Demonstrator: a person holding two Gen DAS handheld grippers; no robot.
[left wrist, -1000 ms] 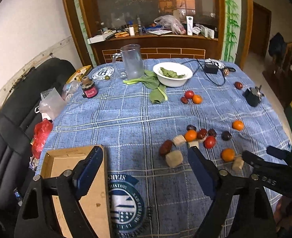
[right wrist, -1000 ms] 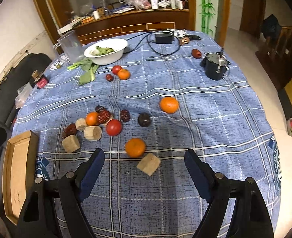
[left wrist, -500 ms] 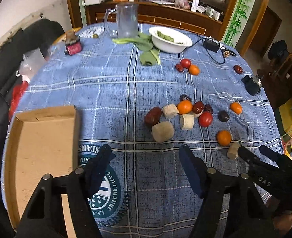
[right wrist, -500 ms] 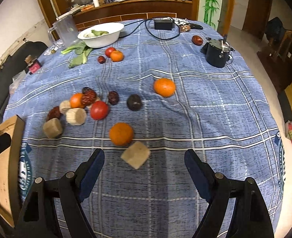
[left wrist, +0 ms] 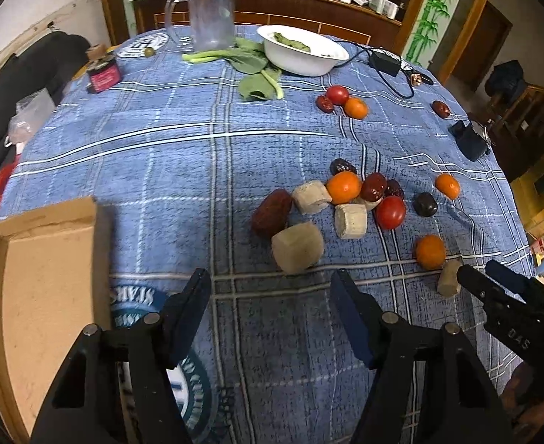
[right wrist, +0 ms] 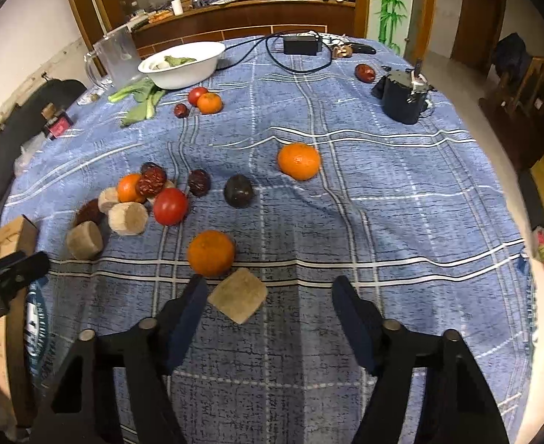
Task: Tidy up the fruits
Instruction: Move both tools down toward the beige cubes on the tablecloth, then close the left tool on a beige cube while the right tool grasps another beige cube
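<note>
The fruits lie loose on a blue plaid tablecloth (left wrist: 168, 155): smooth round oranges, a glossy red tomato (right wrist: 170, 206), wrinkled dark-red dates and a near-black plum (right wrist: 238, 191). The right gripper (right wrist: 268, 288) has its jaws wide apart, empty; an orange (right wrist: 210, 253) sits just ahead of its left jaw, touching a rough tan block (right wrist: 239, 295) between the jaws. The left gripper (left wrist: 270, 283) is likewise spread and empty, a rounded tan block (left wrist: 297, 247) just ahead between its jaws, the fruit cluster beyond, a flat cardboard tray (left wrist: 39, 277) left.
</note>
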